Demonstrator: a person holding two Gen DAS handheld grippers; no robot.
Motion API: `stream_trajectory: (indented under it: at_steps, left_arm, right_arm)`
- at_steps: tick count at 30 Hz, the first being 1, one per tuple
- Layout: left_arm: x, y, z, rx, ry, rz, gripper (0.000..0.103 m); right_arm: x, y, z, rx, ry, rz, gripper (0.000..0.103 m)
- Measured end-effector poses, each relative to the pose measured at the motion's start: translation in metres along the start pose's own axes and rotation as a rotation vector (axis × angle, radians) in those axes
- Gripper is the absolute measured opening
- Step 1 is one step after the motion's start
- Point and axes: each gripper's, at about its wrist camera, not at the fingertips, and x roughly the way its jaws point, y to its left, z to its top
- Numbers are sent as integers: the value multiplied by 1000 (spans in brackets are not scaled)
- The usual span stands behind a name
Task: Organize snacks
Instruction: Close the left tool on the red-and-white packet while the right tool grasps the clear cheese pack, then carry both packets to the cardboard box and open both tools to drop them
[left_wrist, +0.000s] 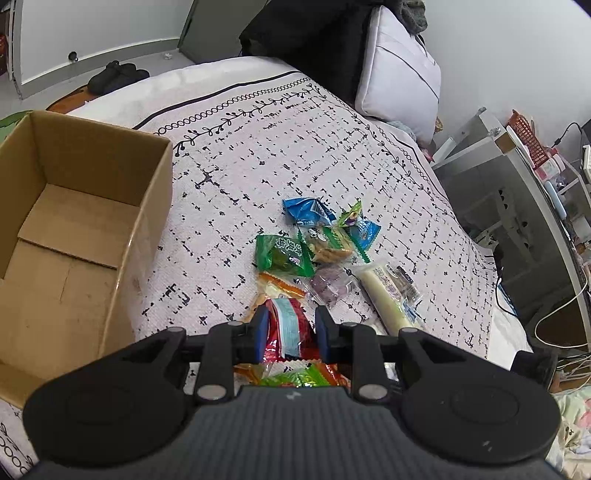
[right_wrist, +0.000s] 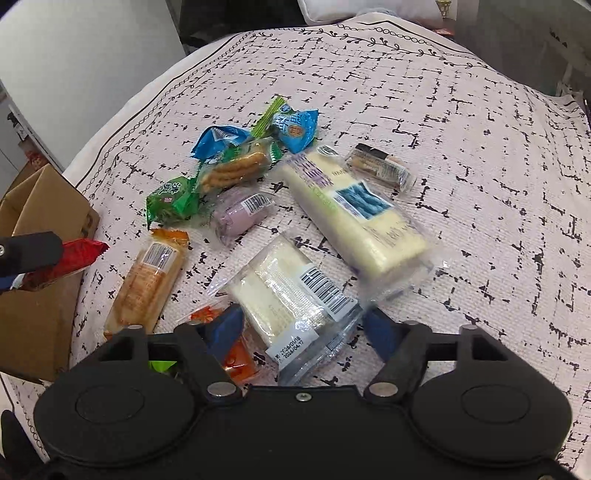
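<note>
Crinkling red foil packet (left_wrist: 286, 328) pinched between blue-padded left fingers (left_wrist: 261, 334).

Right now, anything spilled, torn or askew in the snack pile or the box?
Nothing looks spilled or torn. The snacks lie in a loose heap on the bedspread, some overlapping, as expected mid-sort. The cardboard box sits upright and empty. The left gripper holds a red packet; the right gripper straddles a white packet.

Red packet (left_wrist: 286, 328), brown box (left_wrist: 74, 236), black-flecked white bedspread (left_wrist: 295, 155).
</note>
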Motion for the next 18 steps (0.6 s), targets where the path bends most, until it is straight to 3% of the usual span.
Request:
stream_trajectory:
  at_steps: [1, 6, 18]
  left_arm:
    - [-1, 0, 0, 2, 1, -4, 26]
    - [-8, -2, -1, 4, -8, -24, 26]
    - [-46, 5, 11, -17, -97, -77, 26]
  right_arm:
    - [-2, -1, 0, 0, 1, 8, 59]
    - [-8, -1, 1, 10, 11, 23, 53]
    - [-50, 21, 9, -3, -55, 33, 52]
